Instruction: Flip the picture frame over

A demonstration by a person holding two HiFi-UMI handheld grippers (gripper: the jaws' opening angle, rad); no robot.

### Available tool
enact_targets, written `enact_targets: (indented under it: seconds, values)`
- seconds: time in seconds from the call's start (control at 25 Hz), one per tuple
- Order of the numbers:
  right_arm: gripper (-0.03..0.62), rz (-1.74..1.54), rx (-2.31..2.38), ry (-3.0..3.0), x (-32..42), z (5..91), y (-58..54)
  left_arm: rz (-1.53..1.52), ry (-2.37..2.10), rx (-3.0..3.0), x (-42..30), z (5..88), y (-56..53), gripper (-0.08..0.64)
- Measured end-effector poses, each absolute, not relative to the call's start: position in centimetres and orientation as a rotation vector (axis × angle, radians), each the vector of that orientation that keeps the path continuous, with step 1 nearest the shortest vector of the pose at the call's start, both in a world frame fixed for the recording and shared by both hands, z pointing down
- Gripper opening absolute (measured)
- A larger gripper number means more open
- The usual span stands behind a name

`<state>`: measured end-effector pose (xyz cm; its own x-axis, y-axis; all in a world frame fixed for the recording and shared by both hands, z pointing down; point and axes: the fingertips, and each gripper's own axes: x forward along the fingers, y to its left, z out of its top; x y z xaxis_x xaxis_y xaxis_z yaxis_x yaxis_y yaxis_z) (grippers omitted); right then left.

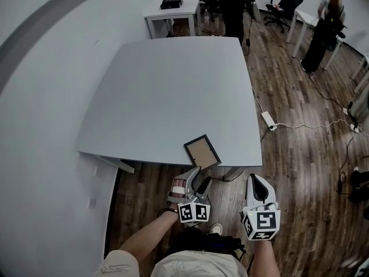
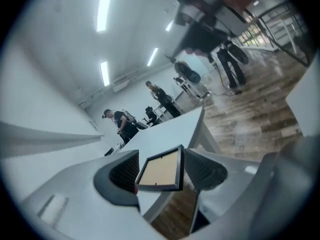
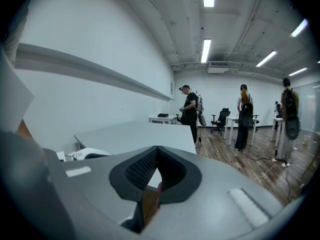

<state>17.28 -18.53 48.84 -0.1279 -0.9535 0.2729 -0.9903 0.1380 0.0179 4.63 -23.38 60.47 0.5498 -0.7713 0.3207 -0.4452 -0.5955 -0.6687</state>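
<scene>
Left gripper (image 1: pixel 195 179), fingers wide and empty, sits just below the frame (image 1: pixel 202 152) at the near edge of the worktop (image 1: pixel 161 97), lower centre, its long axis toward those fingers; right gripper (image 1: pixel 255 180), fingers together on nothing, is farther off.

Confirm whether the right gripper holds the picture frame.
No, the right gripper is shut on nothing; the picture frame lies on the table.

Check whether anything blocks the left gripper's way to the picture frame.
Nothing visible does. The picture frame lies at the near edge of the table, straight ahead of the open left gripper, with open space between.
</scene>
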Motion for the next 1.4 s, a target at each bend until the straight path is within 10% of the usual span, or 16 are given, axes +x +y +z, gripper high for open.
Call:
enact_targets:
  seconds: [0.36,1.4]
  values:
    - [0.023,0.186,1.929,-2.251,16.7,46.2,-19.5,-0.302,1.336,-2.669,2.5,49.8,-23.5,0.002]
    - [0.021,0.063,2.049,-2.26,18.5,41.6,-19.5,-0.077,1.663,-2.763,-0.3,41.6,-25.0,0.0]
